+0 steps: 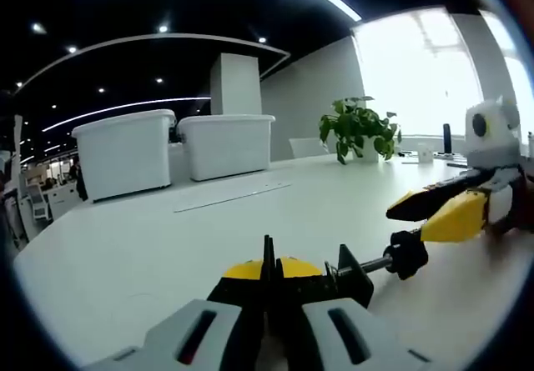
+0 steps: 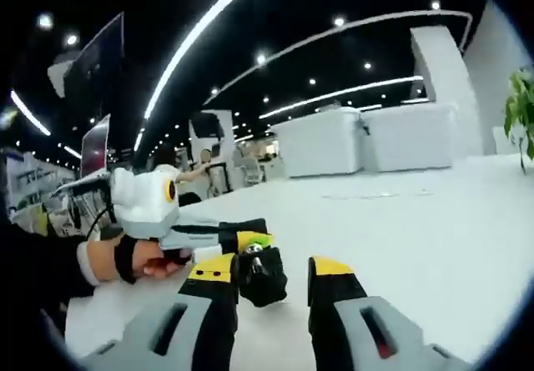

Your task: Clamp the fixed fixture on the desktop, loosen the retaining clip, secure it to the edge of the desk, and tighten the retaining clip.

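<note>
A black clamp fixture (image 1: 346, 281) with a yellow pad and a threaded screw lies low over the white desk (image 1: 150, 246). My left gripper (image 1: 269, 281) is shut on its thin upright plate. The screw ends in a black knob (image 1: 407, 254). My right gripper (image 1: 406, 223) comes in from the right with its yellow and black jaws apart at that knob. In the right gripper view the knob (image 2: 261, 278) sits between the right gripper's (image 2: 274, 264) spread jaws, close against the left one. Beyond it, a hand (image 2: 146, 258) holds the left gripper (image 2: 242, 238).
Two large white storage bins (image 1: 125, 150) (image 1: 225, 142) stand at the far side of the desk, with a potted plant (image 1: 359, 129) to their right by a bright window. The desk's edge curves at the left (image 1: 33, 246). Monitors (image 2: 96, 146) stand behind the hand.
</note>
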